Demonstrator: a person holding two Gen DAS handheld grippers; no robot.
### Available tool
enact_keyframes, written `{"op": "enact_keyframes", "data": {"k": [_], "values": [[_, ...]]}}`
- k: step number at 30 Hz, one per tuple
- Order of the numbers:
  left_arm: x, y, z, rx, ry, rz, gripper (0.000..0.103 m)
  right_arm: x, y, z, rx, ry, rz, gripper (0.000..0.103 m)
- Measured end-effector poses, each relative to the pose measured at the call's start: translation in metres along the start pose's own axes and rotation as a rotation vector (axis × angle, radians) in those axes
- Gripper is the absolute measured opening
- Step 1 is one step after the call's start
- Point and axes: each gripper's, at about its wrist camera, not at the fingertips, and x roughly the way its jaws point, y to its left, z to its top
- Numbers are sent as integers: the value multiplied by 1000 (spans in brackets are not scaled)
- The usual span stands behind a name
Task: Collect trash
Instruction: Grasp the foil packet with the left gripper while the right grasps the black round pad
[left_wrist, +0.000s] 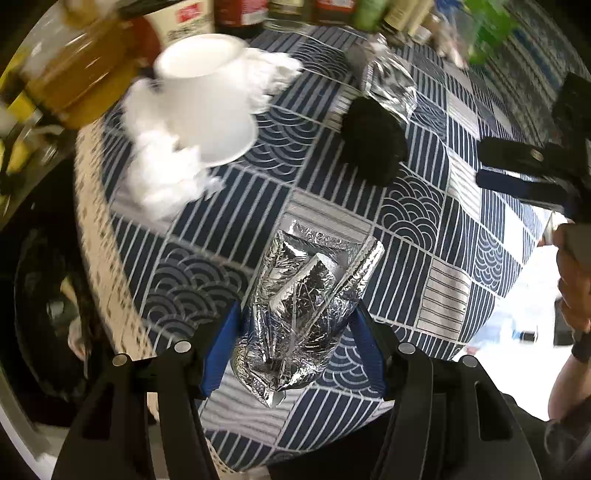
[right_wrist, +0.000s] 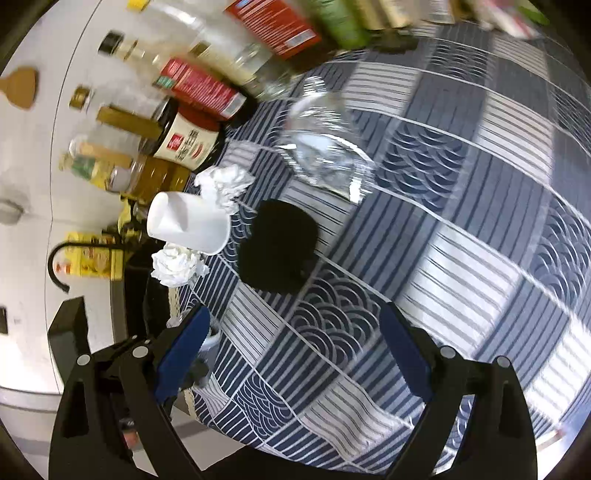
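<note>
My left gripper (left_wrist: 295, 332) is shut on a crumpled silver foil bag (left_wrist: 303, 306) and holds it above the patterned tablecloth (left_wrist: 417, 206). My right gripper (right_wrist: 295, 343) is open and empty over the cloth; it also shows at the right edge of the left wrist view (left_wrist: 517, 170). On the table lie a tipped white paper cup (left_wrist: 210, 99) (right_wrist: 188, 225), crumpled white tissues (left_wrist: 162, 177) (right_wrist: 177, 266) (right_wrist: 225, 184), a black crumpled lump (left_wrist: 376, 144) (right_wrist: 277, 247) and a clear plastic wrapper (left_wrist: 388, 81) (right_wrist: 325, 147).
Bottles and jars (right_wrist: 184, 140) (left_wrist: 74, 70) crowd the far edge of the table. A dark bin (left_wrist: 44, 302) sits below the table's left edge. A person's hand (left_wrist: 572, 280) is at the right.
</note>
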Motion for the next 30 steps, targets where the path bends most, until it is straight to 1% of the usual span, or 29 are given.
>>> {"op": "enact_keyframes", "data": {"k": [2, 4, 6, 10, 14, 15, 16, 17, 19, 20, 21, 23, 30], "values": [[-8, 2, -9, -36, -25, -16, 58, 7, 2, 11, 0, 16, -2, 92], [-17, 4, -18, -69, -58, -22, 58, 18, 9, 26, -25, 31, -28, 92], [-24, 10, -25, -104, -79, -34, 58, 28, 13, 37, -38, 53, -30, 92], [-25, 16, -38, -176, -108, -44, 58, 55, 21, 50, -58, 124, -60, 92], [-22, 27, -47, -257, -126, -52, 58, 76, 24, 56, -63, 171, -94, 91], [-21, 30, -49, -269, -128, -53, 58, 80, 24, 56, -63, 181, -92, 89], [-21, 33, -52, -287, -132, -54, 58, 83, 26, 57, -64, 189, -93, 83], [-20, 34, -53, -296, -134, -56, 58, 87, 27, 58, -68, 197, -101, 81], [-19, 37, -56, -313, -134, -56, 58, 91, 29, 60, -74, 191, -118, 77], [-18, 39, -58, -321, -134, -55, 58, 92, 30, 60, -81, 190, -132, 70], [-18, 39, -58, -326, -135, -56, 58, 93, 32, 61, -88, 187, -147, 68], [-20, 40, -59, -329, -138, -55, 58, 94, 33, 61, -86, 184, -151, 66], [-26, 42, -58, -308, -143, -47, 58, 82, 36, 59, -92, 149, -154, 65]]}}
